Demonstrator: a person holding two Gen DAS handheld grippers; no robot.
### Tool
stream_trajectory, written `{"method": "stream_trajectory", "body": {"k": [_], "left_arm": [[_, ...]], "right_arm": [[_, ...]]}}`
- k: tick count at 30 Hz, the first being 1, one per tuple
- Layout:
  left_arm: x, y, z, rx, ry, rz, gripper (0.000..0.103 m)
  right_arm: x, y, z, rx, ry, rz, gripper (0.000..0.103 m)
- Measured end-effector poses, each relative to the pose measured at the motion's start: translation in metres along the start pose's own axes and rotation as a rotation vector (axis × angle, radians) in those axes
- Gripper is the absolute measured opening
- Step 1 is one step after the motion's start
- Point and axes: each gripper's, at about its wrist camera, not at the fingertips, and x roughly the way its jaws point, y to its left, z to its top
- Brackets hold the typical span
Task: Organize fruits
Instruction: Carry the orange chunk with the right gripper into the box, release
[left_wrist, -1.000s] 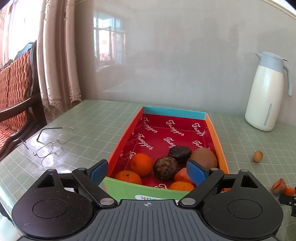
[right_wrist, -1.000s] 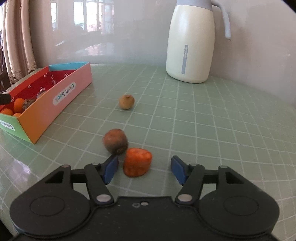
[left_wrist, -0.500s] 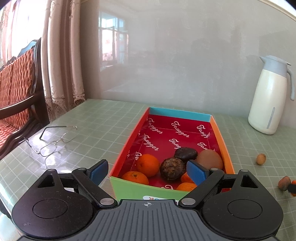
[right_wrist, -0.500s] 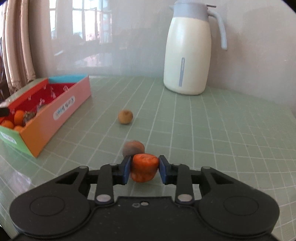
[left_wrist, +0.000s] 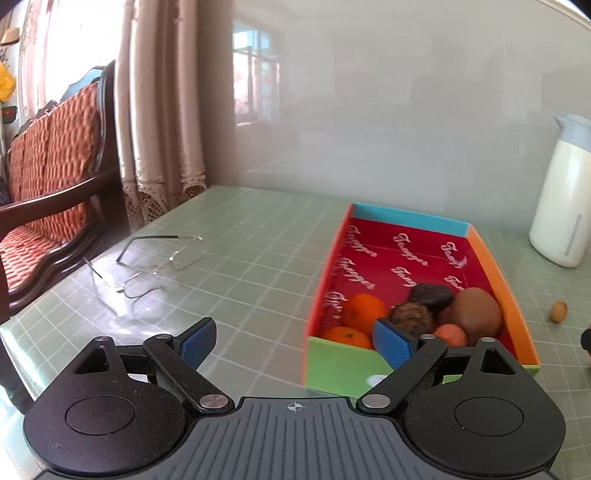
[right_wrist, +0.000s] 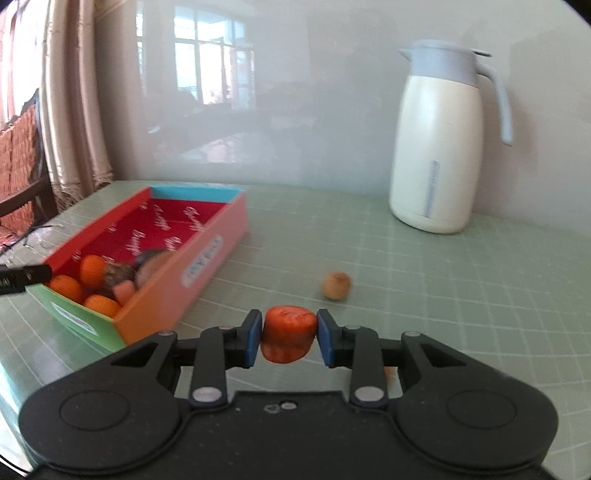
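Observation:
My right gripper (right_wrist: 289, 338) is shut on an orange fruit chunk (right_wrist: 288, 336) and holds it above the table, right of the colourful box (right_wrist: 207, 254). The box (left_wrist: 517, 325) holds oranges (left_wrist: 364, 310), dark round fruits (left_wrist: 413, 317) and a brown fruit (left_wrist: 476, 310). A small tan fruit (right_wrist: 336, 285) lies on the table beyond the chunk; it also shows in the left wrist view (left_wrist: 559, 311). My left gripper (left_wrist: 293, 341) is open and empty, just left of the box's near end.
A white jug (right_wrist: 437, 147) with a grey-blue lid stands at the back right. A pair of glasses (left_wrist: 155, 266) lies left of the box. A chair with an orange cushion (left_wrist: 48, 184) and a curtain stand beyond the table's left edge.
My right gripper closed on the orange chunk and lifted it towards the box; the brown fruit beside it is out of sight. My left gripper shifted left, still open.

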Motion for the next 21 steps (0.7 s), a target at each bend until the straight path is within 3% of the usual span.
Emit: {"method": "stream_trajectory", "body": {"k": [15,21], "left_arm": [[-0.001,0.032,-0.003,-0.035,-0.013,0.054,0.092],[0.000,0.045,-0.005,-0.062,-0.012,0.090,0.103]], "right_arm": [[0.008,0.055,0.022,-0.028,-0.064,0.124,0.030],[0.010,0.073,0.027,-0.039,-0.086,0.162,0.030]]}}
